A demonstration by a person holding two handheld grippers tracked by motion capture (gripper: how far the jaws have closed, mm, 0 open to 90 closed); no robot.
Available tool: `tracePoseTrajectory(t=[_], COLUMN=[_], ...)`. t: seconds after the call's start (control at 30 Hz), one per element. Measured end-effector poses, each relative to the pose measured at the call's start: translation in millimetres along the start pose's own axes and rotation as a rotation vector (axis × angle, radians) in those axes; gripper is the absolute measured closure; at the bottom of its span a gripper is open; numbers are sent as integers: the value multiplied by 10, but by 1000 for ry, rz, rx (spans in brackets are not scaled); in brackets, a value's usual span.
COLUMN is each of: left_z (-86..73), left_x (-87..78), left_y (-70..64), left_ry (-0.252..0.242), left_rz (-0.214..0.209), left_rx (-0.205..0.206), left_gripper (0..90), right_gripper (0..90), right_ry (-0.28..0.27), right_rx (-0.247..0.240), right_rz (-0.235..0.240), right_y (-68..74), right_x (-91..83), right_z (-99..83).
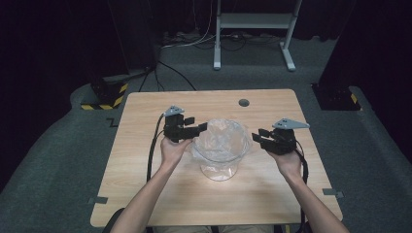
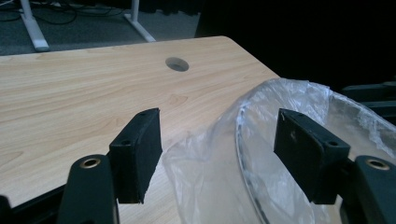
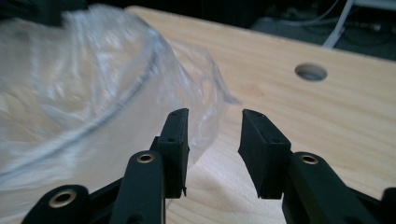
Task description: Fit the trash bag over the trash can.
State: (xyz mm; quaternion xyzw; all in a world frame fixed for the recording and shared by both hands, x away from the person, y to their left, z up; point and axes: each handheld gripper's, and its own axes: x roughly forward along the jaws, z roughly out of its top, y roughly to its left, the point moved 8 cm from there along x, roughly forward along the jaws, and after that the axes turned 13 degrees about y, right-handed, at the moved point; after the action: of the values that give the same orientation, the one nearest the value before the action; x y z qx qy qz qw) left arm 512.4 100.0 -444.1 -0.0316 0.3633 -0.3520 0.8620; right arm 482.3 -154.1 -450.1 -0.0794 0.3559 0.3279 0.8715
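High view: clear glass stemmed bowl [image 1: 219,145] lined with thin crinkled transparent plastic film [image 1: 243,145] stands upright mid-table on the light wood-grain tabletop [image 1: 145,194], stem axis vertical, mouth facing up; foot hard to make out through the glare. Left gripper [image 1: 203,128], black with grey three-cornered plate, sits at the bowl's left rim, jaws pointing right toward it; right gripper [image 1: 256,135] sits just beside the right rim, jaws pointing left. Round cable hole [image 1: 244,103] lies beyond the bowl near the far edge. Left gripper view: jaws spread wide, nothing pinched; flat matte black pads [image 2: 140,149], the right one over the film-covered rim, whether it touches the film can't be told. Film [image 2: 299,107] wrinkled, glossy, draped over the curved glass edge; bowl cut off at bottom and right. Right gripper view: jaws spread with a moderate gap, empty; the left pad [image 3: 175,144] sits in front of the film's loose edge [image 3: 205,93], contact unclear. Bowl [image 3: 70,93] blurred, cut off at left.
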Motion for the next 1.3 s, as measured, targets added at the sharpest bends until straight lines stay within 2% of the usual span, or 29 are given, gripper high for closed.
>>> tracePoseTrajectory(t=[0.07, 0.2, 0.33, 0.43, 0.6, 0.77, 0.9, 0.97, 1.17, 1.3], left_z=[16, 39, 47, 51, 61, 57, 45, 22, -71, -188], left_x=[26, 57, 65, 60, 53, 30, -31, -81, -257, -390], left_y=[-1, -9, -2, 14, 13, -31, -98, -125, -188, -232], left_ry=[1, -10, -16, -19, -29, -24, -16, -12, -15, -7], left_rz=[-2, -13, -20, -15, -20, -30, -40, -41, -48, -66], left_rx=[1, -7, -14, -5, -13, -6, 12, 21, 35, 34], left_gripper=[321, 321, 318, 316, 311, 302, 289, 277, 262, 239], right_gripper=[596, 576, 568, 556, 550, 543, 540, 535, 523, 523], right_ry=[-41, -63, -55, -49, -20, 0, -65, -79, -67, -76], right_rx=[-11, -55, -91, -99, -125, -157, -152, -150, -142, -143], right_rz=[9, 41, 66, 77, 92, 86, 96, 97, 97, 96], right_y=[68, 250, 388, 433, 496, 511, 493, 483, 445, 418], right_x=[-112, -204, -210, -223, -219, -216, -316, -323, -158, -74], right_z=[26, 31, 10, -38, -189, -242, -100, -39, 74, 168])
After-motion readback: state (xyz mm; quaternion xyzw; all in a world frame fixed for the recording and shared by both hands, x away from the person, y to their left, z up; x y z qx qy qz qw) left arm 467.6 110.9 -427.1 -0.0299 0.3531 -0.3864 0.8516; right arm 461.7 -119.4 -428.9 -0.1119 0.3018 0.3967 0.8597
